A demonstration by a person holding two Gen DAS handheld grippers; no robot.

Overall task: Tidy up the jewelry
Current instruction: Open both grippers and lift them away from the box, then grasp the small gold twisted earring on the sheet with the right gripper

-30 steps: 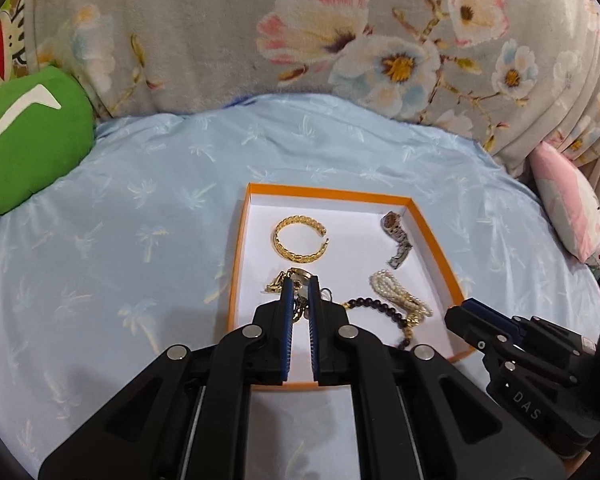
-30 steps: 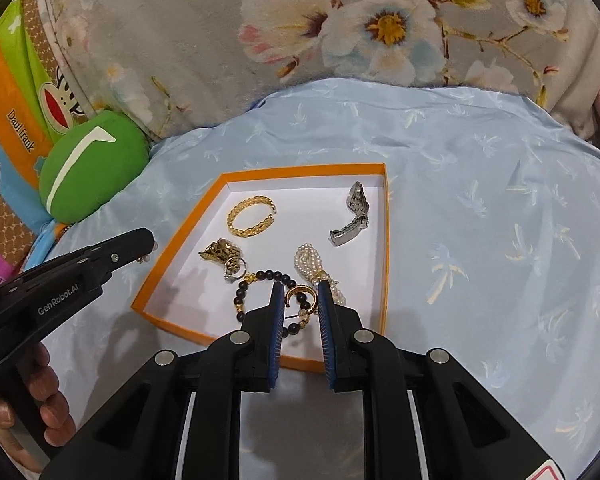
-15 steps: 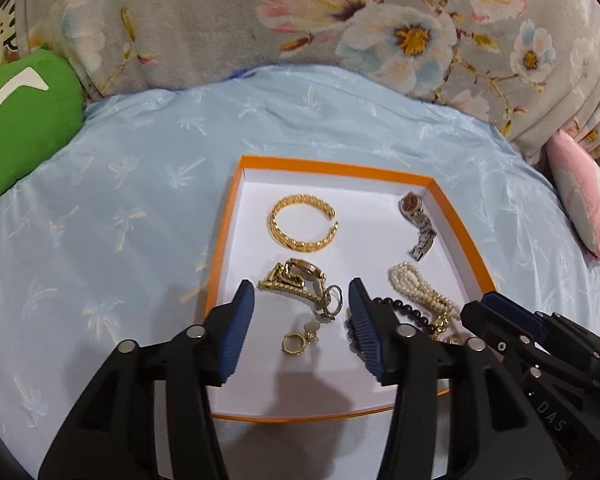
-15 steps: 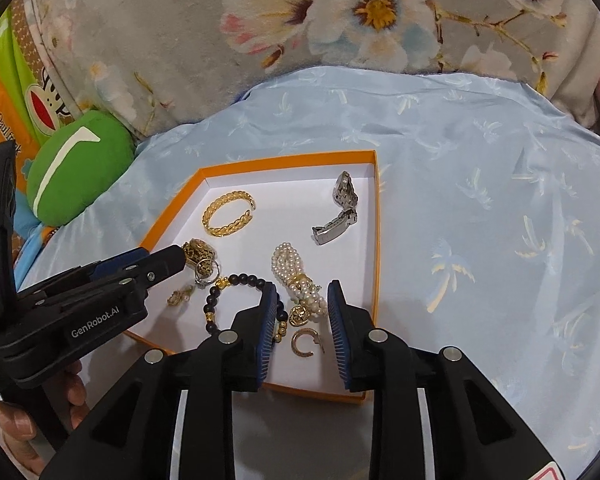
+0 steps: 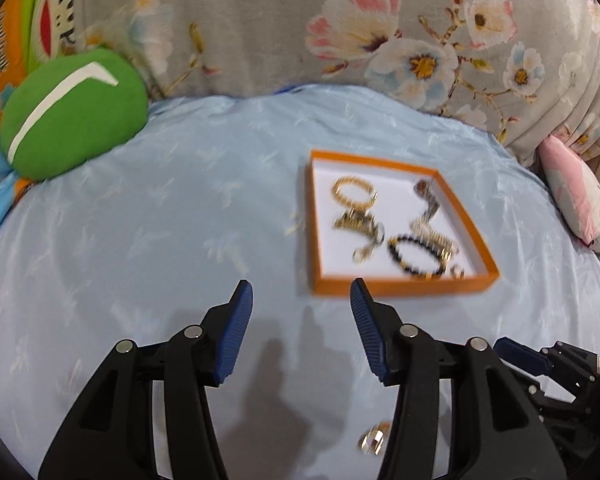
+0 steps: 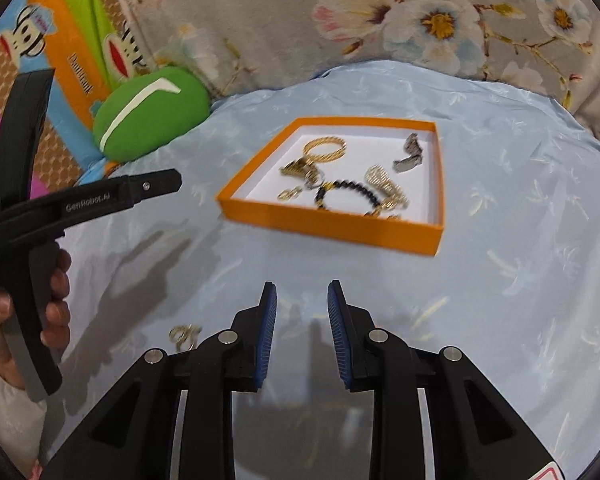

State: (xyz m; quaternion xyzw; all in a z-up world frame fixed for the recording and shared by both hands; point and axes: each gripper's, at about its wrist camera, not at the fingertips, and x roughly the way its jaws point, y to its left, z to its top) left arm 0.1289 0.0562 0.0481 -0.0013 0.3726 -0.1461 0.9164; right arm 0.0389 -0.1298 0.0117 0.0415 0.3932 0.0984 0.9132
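Observation:
An orange-rimmed white tray (image 5: 398, 282) (image 6: 328, 222) lies on the blue bedspread and holds a gold bangle (image 5: 354, 192) (image 6: 326, 148), a black bead bracelet (image 5: 416, 256) (image 6: 346, 192), a pearl bracelet (image 6: 384, 184), a silver watch (image 6: 410, 156) and small gold pieces. A small gold piece (image 5: 374, 440) (image 6: 184, 334) lies on the spread near both grippers. My left gripper (image 5: 302, 296) is open and empty, pulled back from the tray. My right gripper (image 6: 302, 292) is open and empty, in front of the tray.
A green cushion (image 5: 72, 114) (image 6: 148, 114) lies at the far left. Floral fabric (image 5: 340, 24) rises behind the spread. A pink pillow (image 5: 576, 196) is at the right edge. The left tool and hand (image 6: 32, 248) fill the left of the right wrist view.
Both grippers opened, dropped their small gold pieces into the tray, then pulled back and away from it. The left gripper has swung to the left.

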